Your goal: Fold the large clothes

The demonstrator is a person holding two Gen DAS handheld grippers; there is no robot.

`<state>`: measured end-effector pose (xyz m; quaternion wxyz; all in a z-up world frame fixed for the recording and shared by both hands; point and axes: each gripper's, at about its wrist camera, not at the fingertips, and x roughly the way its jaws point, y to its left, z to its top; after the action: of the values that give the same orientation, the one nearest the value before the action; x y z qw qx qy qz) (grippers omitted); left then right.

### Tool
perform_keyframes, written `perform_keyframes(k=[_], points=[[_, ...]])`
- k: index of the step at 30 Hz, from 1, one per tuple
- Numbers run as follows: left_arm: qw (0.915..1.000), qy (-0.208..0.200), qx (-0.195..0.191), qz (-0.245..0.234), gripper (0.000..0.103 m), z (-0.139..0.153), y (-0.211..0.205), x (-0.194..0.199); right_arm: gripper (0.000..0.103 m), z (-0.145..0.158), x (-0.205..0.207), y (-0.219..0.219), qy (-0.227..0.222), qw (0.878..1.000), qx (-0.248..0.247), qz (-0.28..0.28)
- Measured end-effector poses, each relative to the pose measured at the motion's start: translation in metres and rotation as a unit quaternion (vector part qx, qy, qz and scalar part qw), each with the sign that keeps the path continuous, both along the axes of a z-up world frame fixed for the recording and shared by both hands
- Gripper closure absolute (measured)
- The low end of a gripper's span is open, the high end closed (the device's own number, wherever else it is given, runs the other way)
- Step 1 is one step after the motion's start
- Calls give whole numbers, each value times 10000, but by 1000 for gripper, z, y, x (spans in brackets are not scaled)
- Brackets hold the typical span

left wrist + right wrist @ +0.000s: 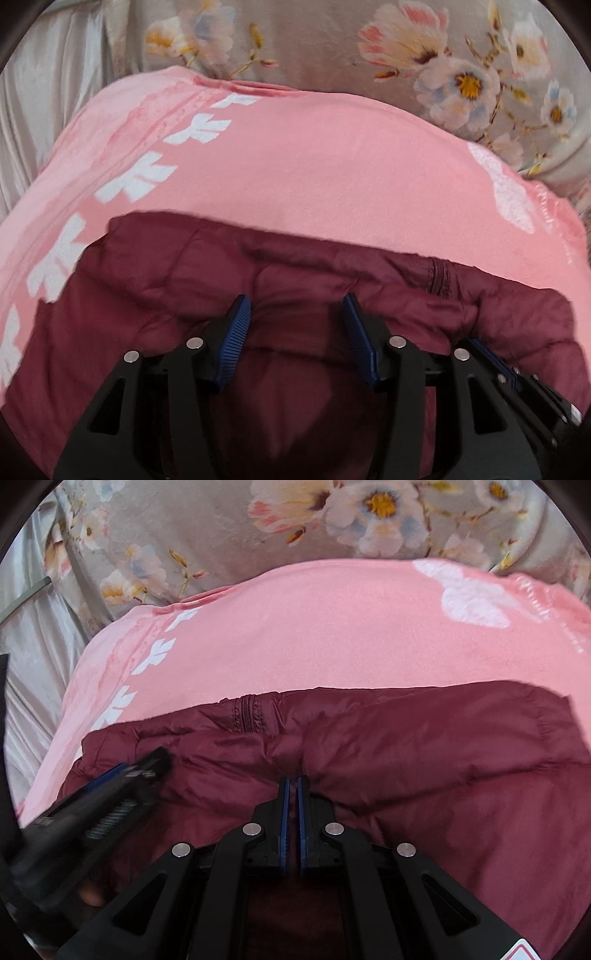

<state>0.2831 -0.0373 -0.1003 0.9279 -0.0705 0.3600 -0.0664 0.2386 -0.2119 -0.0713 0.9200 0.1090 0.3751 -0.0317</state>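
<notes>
A maroon puffer jacket point(295, 266) lies folded on a pink blanket point(314, 158); its zipper point(437, 278) shows at the far edge. My left gripper point(295, 301) hovers over the jacket's left part, open, blue pads wide apart with only fabric below them. In the right wrist view the jacket point(424, 757) puckers toward my right gripper point(292, 781), whose pads are shut on a thin pinch of its fabric. The left gripper point(147, 768) appears blurred at the left of that view. The right gripper's side point(491, 358) shows at the left wrist view's lower right.
The pink blanket point(314, 635) has white leaf prints point(136, 181) along its left side. Behind it lies a grey floral bedcover point(221, 535). Pale satin cloth point(40, 110) hangs at the far left.
</notes>
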Motion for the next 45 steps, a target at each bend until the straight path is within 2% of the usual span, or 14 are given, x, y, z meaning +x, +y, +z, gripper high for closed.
perform_keyframes(k=[1, 4, 11, 14, 17, 21, 24, 25, 30, 32, 35, 37, 39, 45], points=[[9999, -41, -137, 7, 47, 7, 16, -13, 91, 7, -16, 6, -158, 9998, -57, 78], [9990, -316, -193, 263, 34, 22, 64, -56, 90, 16, -58, 25, -431, 9986, -102, 283], [9926, 160, -624, 1032, 32, 2, 156, -110, 90, 3, -120, 57, -463, 9978, 68, 470], [9883, 332, -724, 1298, 32, -11, 174, -123, 90, -6, -137, 66, -342, 9980, 19, 532], [9847, 578, -1013, 1297, 32, -27, 181, -127, 90, -15, -155, 72, -284, 9982, 3, 532], [9813, 693, -1126, 1397, 31, -44, 181, -132, 90, -18, -167, 80, -291, 9979, -200, 544], [9784, 828, -1369, 1307, 18, -53, 179, -130, 90, -24, -166, 85, -219, 9975, -392, 554], [9797, 823, -1317, 1269, 13, -55, 175, -127, 90, -25, -164, 85, -175, 9976, -392, 548], [9838, 779, -1046, 1234, 11, -55, 159, -122, 90, -30, -162, 77, -123, 9982, -229, 541], [9836, 820, -1069, 1196, 17, -54, 159, -121, 90, -30, -161, 75, -102, 9983, -186, 546], [9834, 870, -1292, 935, 43, -48, 157, -121, 90, -31, -160, 75, -70, 9984, -183, 538], [9848, 810, -1314, 799, 70, -40, 154, -123, 90, -31, -159, 75, -65, 9983, -192, 540], [9870, 658, -1327, 628, 80, -26, 150, -128, 90, -31, -159, 74, -57, 9984, -175, 538], [9869, 24, -1615, 16, 86, 33, 137, -154, 90, -33, -159, 71, -30, 9986, -46, 528]])
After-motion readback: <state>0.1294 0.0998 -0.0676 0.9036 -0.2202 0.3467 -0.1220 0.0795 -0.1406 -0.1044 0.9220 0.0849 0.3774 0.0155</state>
